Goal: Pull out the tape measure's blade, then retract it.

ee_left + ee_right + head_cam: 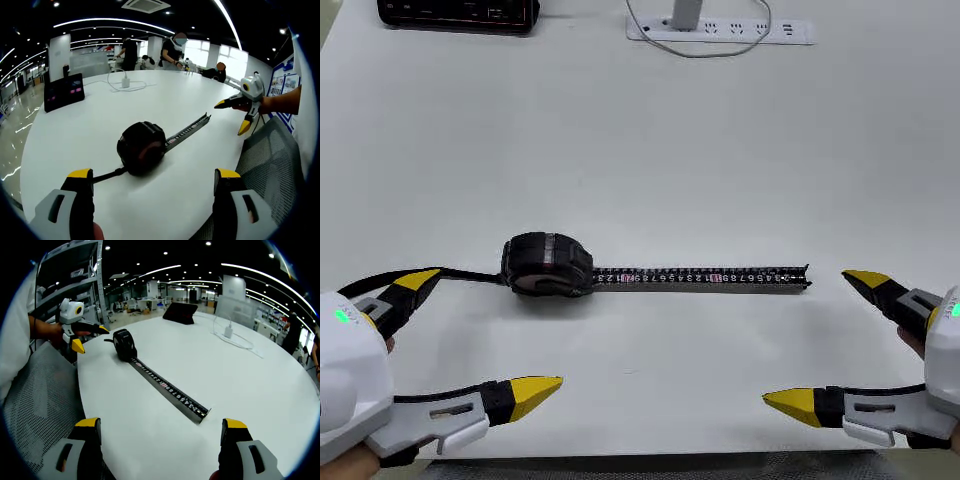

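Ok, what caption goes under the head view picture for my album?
Tape measure on a white table, blade pulled out, with the left gripper and right gripper open at either end.

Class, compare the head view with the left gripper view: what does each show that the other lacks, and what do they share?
Head view: readable numerals on the blade, seen from above. Left gripper view: people beyond the table, and ceiling lights. Both: the tape measure lying on the white table with its blade out, and the left tongs and right tongs, both open.
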{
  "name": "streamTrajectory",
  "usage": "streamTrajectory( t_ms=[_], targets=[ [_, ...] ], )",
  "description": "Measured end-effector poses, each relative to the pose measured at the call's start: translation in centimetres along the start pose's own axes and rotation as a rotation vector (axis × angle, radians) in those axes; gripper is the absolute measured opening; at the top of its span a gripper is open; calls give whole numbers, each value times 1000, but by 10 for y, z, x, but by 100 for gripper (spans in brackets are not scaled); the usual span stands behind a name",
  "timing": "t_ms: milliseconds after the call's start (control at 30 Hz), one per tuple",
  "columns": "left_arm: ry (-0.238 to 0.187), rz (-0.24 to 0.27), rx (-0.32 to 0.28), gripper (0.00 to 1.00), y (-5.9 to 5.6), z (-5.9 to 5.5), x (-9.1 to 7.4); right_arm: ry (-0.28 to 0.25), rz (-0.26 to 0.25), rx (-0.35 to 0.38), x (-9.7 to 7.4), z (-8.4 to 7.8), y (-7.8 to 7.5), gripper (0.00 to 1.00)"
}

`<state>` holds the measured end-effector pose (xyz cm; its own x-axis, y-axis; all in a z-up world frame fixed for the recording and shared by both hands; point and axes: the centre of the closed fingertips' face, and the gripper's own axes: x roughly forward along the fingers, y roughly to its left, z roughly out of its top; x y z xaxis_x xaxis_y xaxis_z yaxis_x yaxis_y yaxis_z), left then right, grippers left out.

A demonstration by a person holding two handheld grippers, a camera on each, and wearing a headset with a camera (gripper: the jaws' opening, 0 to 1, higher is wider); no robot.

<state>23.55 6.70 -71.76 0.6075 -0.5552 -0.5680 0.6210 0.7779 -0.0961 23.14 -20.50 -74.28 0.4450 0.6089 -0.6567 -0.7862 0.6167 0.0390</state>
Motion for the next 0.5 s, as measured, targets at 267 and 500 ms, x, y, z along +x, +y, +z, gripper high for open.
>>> streamTrajectory(
  t_ms=[267,500],
  targets=[
    [0,-3,-3,99,-2,6,8,-1,2,-9,2,2,-8,99],
    [-3,-7,-9,98,-4,11,16,3,8,-20,3,2,-13,99]
  ],
)
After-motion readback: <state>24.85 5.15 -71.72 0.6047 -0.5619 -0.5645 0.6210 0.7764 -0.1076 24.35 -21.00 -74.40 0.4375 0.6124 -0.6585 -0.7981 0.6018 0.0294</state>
